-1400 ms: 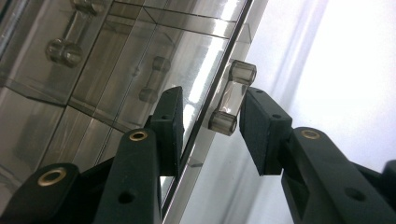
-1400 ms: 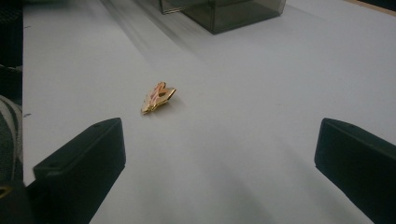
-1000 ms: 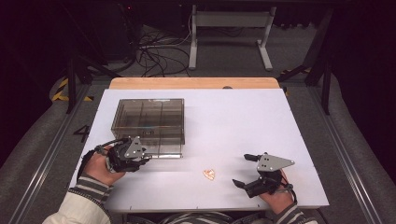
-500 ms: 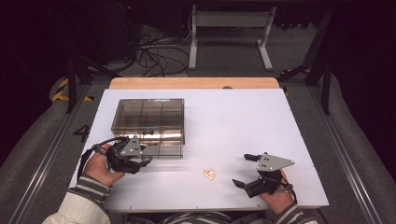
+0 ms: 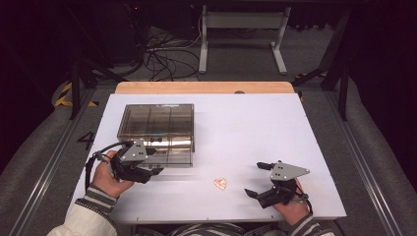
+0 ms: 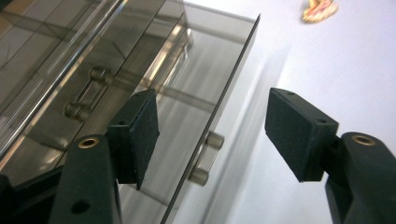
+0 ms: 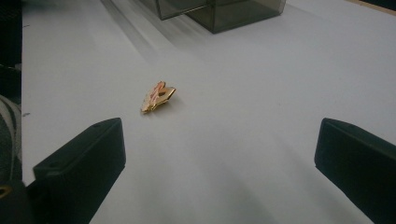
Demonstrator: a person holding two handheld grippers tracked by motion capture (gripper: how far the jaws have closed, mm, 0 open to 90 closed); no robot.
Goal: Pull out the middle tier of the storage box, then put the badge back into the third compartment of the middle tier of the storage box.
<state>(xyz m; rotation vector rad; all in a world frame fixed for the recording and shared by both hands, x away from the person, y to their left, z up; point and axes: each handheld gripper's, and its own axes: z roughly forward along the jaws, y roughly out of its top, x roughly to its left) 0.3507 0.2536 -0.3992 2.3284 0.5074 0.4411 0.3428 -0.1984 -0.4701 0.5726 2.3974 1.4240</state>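
White table (image 5: pixel 275 128); left gripper (image 5: pixel 150 162) just opening beside smoky box (image 5: pixel 157 129); right gripper (image 5: pixel 256 179) apart near gold trinket (image 5: pixel 221 183)

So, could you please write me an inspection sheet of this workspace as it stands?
Surface: white table, wooden strip along its far edge.
Job's things: smoked clear drawer box; bottom drawer pulled partly out; small gold piece lying loose.
Clutter: nothing seen.
Grippers: left gripper has just been opening, drawer handle between its fingers, untouched; right gripper open, short of the piece.
Cables: black tangle on the floor.
Surroundings: dark room, desk frame behind.
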